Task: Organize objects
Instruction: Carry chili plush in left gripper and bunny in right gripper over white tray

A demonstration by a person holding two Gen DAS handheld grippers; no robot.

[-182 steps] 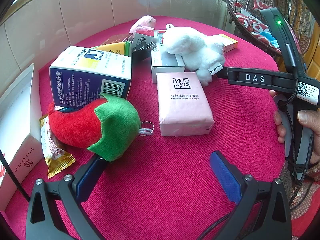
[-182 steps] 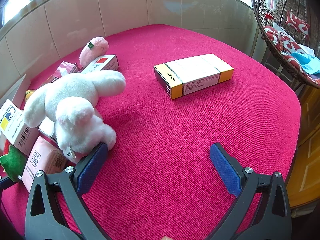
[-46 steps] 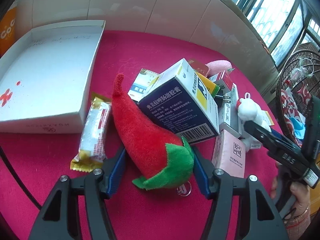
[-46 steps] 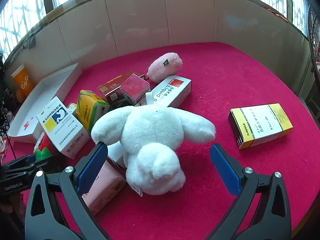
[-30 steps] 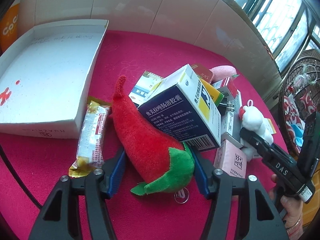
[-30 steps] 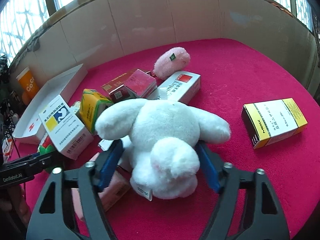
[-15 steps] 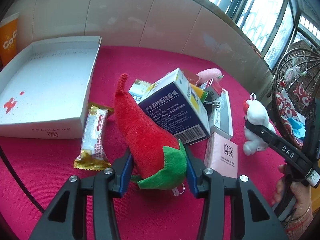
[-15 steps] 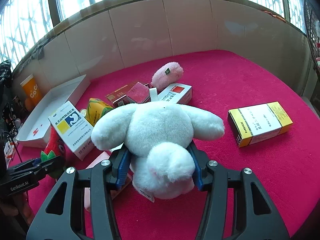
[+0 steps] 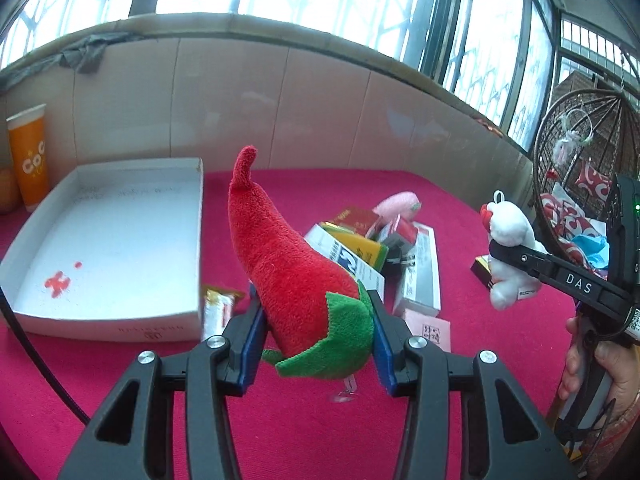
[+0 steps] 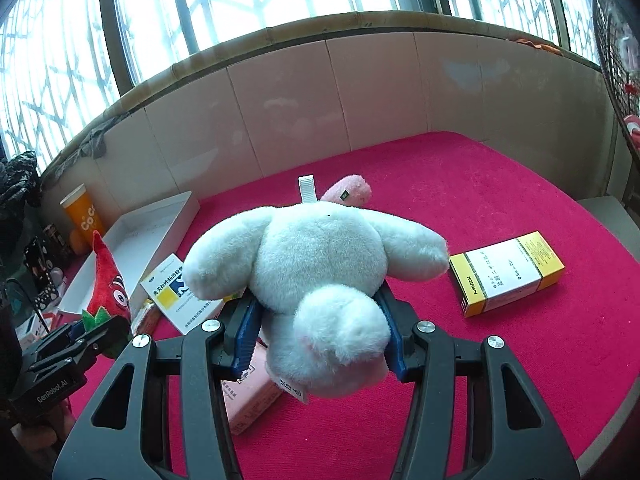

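Lifted clear of the desk (image 9: 460,208): chili toy (image 9: 296,276) clamped in left gripper (image 9: 316,336), white bunny (image 10: 316,276) in right gripper (image 10: 320,344); best released low inside white tray (image 9: 120,322).

Red plush chili (image 9: 288,276), green cap at the bottom, pointed tip curling up; clamped at the cap end by the left gripper (image 9: 316,332), raised off the desk (image 9: 460,208). White plush rabbit (image 10: 320,276), fluffy, seen from behind, arms spread, white tag up top; pinched at the body by the right gripper (image 10: 320,340), lifted above the boxes.
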